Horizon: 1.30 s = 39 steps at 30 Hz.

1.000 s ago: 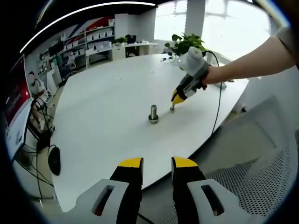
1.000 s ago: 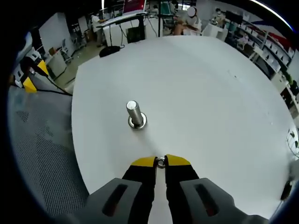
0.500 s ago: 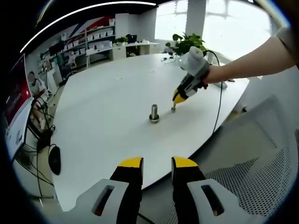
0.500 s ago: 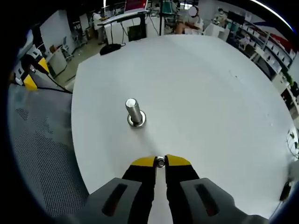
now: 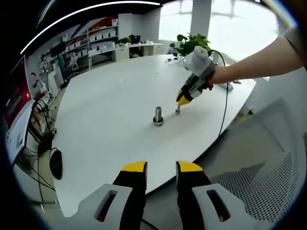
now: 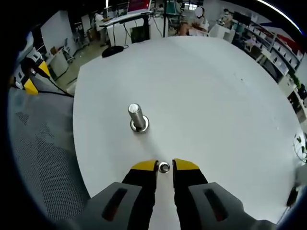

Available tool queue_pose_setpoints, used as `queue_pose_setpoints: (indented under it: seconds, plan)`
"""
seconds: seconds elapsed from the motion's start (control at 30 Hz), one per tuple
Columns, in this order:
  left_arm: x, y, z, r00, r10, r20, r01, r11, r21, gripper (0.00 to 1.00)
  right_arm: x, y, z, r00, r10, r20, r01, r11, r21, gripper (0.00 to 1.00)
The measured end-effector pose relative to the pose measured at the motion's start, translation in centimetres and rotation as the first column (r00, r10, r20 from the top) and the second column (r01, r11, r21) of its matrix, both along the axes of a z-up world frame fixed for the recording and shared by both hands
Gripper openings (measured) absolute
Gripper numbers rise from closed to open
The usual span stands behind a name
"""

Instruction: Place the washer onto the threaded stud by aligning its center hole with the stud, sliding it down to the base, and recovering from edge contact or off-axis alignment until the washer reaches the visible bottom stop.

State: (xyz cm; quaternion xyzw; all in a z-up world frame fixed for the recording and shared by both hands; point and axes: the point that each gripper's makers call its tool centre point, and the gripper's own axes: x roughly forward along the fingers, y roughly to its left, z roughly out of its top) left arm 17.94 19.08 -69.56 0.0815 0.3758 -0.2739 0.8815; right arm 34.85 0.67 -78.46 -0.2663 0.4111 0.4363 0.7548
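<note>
In your right gripper view, the right tongs (image 6: 164, 166) stand with a narrow gap between the yellow tips, and the washer (image 6: 164, 167) lies in that gap on the white surface (image 6: 216, 105). Whether the tips touch the washer's edge is hard to make out; a thin line of white seems to show on each side. The washer is small, round and shiny grey; its center hole cannot be clearly seen at this size.

The threaded stud (image 6: 136, 116) stands upright on the surface, farther from you than the washer and a little to its left. It is a short grey metal post with a bright flat top and a wider ring at its base. Its threads cannot be made out.

In your left gripper view, the left tongs (image 5: 160, 167) hang off the near edge of the surface, with the jaws parted by a moderate gap and nothing between them. A mesh chair back (image 5: 259, 163) sits at the right, cut off by the view's edge.

Far across the surface in that view, you see your other hand (image 5: 218, 75) holding the right tongs (image 5: 178, 106) tipped down to the surface, just right of the stud (image 5: 158, 116). The washer (image 5: 177, 112) shows there as a tiny grey speck at the tips, too small to tell more. A black cable (image 5: 223, 100) trails from that gripper over the surface edge.
</note>
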Motion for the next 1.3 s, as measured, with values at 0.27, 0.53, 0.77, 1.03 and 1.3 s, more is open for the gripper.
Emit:
queue_pose_setpoints:
  seconds: [0.27, 0.53, 0.77, 1.03, 1.3]
  plan:
    - [0.0, -0.1, 0.1, 1.0, -0.005, 0.001, 0.005, 1.0, -0.005, 0.22, 0.8, -0.1, 1.9, 0.993, -0.112, 0.033, 0.109, 0.989, 0.097, 0.21]
    - [-0.1, -0.3, 0.2, 1.0, -0.012, 0.006, 0.012, 1.0, -0.014, 0.22, 0.3, -1.4, 3.9, 0.973, -0.204, 0.104, 0.183, 0.967, 0.179, 0.25]
    - [-0.1, -0.5, 0.4, 1.0, -0.022, 0.012, 0.022, 1.0, -0.02, 0.22, -1.0, -3.7, 5.6, 0.944, -0.31, 0.114, 0.273, 0.927, 0.256, 0.29]
    - [-0.1, -0.5, 0.6, 0.999, -0.023, 0.022, 0.024, 0.999, -0.027, 0.22, -2.6, -3.9, 10.0, 0.914, -0.388, 0.118, 0.318, 0.867, 0.385, 0.32]
    - [0.0, -0.6, 0.8, 0.999, -0.02, 0.03, 0.021, 0.999, -0.038, 0.22, -6.1, -5.0, 11.8, 0.901, -0.421, 0.102, 0.344, 0.838, 0.423, 0.33]
